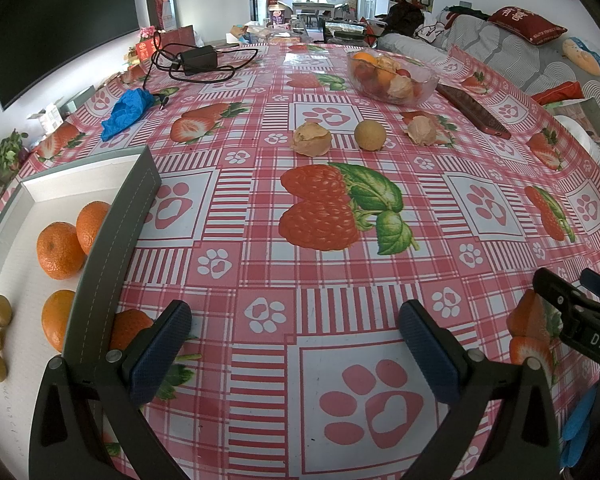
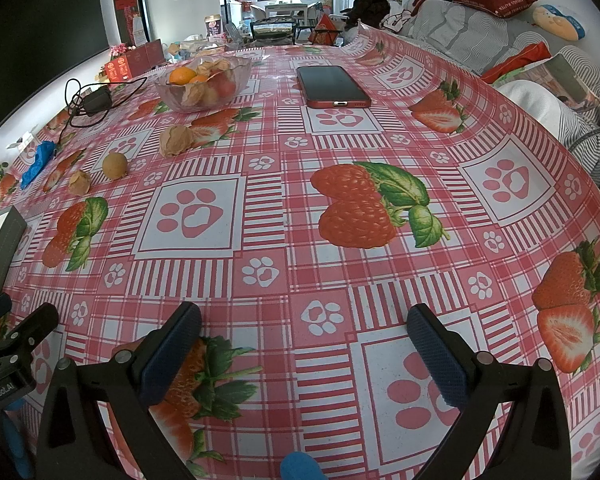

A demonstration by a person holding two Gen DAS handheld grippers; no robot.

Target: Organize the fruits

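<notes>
Three loose fruits sit in a row in the middle of the worktop (image 1: 260,280): a round yellow-brown longan (image 1: 370,135) in the middle, with a papery husk cherry (image 1: 311,139) on one side of it and a second husk cherry (image 1: 421,130) on the other. The longan looks small, light and firm, with a smooth skin, so it may roll or slip; I think it is best pinched gently across its round middle. The husk cherries look very light, and their dry paper shells would crush easily, so they need a soft squeeze around the widest part. Behind them stands a glass bowl (image 1: 430,86) with more fruit in it. At the left is a white tray (image 1: 16,208) holding tangerines (image 1: 58,250) and a few small longans (image 1: 0,310). The left hand-held gripper (image 1: 296,344) is spread wide and holds nothing. The right hand-held gripper (image 2: 304,344) is spread wide and empty too, low over the worktop.
</notes>
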